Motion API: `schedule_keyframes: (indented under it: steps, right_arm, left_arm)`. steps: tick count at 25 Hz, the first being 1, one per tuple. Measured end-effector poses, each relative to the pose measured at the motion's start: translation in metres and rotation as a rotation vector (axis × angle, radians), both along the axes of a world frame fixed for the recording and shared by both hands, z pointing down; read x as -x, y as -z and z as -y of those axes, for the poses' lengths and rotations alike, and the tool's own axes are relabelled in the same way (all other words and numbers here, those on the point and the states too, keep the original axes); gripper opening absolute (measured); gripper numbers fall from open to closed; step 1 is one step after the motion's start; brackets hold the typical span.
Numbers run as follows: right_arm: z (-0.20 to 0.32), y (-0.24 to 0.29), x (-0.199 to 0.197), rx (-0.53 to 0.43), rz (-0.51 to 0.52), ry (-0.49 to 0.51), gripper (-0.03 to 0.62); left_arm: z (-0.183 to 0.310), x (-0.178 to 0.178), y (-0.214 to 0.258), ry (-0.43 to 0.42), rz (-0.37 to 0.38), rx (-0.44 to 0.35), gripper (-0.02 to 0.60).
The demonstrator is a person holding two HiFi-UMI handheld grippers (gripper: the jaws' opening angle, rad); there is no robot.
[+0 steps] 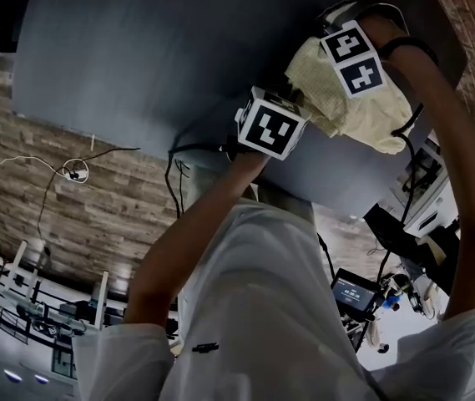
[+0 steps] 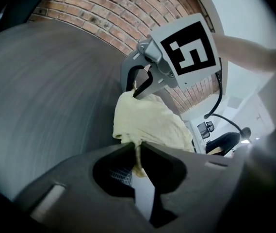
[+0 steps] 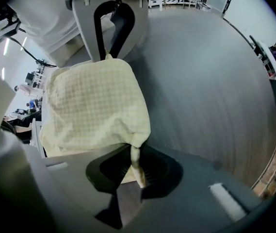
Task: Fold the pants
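The pants [image 1: 350,107] were a small, pale yellow bundle over the right side of the dark table [image 1: 137,48], close to its near edge. I could not tell if the cloth lay on the table or hung just above it. The left gripper [image 2: 137,147] was closed tight on a little pinch of cloth at the near left end of the bundle. The right gripper [image 3: 134,153] was closed tight on a pinch at the far right end. So each one held one end, and all the cloth sat between them. The two grippers pointed at each other across the bundle, and each could see the other on the far side of the cloth. The long way of the bundle ran from one gripper to the other, from near left to far right. Neither hand was nearer to the pants, since both had hold of them. I think the next move depended on that line between the two ends. To spread the cloth out flat, the grippers would likely need to pull apart along it. To fold it, one end would likely need to go over to the other.
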State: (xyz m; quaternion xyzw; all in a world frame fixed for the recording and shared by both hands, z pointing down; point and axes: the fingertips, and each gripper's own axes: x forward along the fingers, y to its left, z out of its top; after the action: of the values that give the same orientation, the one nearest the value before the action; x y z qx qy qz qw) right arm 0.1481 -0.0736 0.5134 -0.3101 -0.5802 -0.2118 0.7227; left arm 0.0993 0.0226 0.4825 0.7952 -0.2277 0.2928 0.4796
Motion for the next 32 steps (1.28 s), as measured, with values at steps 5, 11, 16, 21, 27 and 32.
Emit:
schedule_keyframes:
  steps: [5, 11, 16, 21, 27, 32]
  right_arm:
    - [-0.002, 0.017, 0.004, -0.051, 0.060, 0.023, 0.060]
    - [-0.012, 0.044, -0.009, -0.119, 0.135, 0.065, 0.057]
    - [-0.020, 0.063, -0.021, -0.177, 0.200, 0.092, 0.057]
    - [-0.033, 0.076, -0.044, -0.216, 0.268, 0.117, 0.057]
    - [-0.056, 0.097, -0.086, -0.270, 0.364, 0.106, 0.057]
    - [-0.073, 0.104, -0.124, -0.311, 0.426, 0.082, 0.058]
  left_arm:
    - [-0.001, -0.004, 0.013, 0.023, 0.009, -0.066, 0.034]
    - [-0.011, -0.017, 0.032, 0.041, 0.041, -0.126, 0.034]
    - [-0.021, -0.035, 0.052, 0.059, 0.062, -0.171, 0.034]
    - [-0.035, -0.060, 0.062, 0.074, 0.095, -0.193, 0.034]
    - [-0.058, -0.102, 0.081, 0.076, 0.146, -0.226, 0.034]
    - [-0.075, -0.145, 0.088, 0.069, 0.154, -0.230, 0.035]
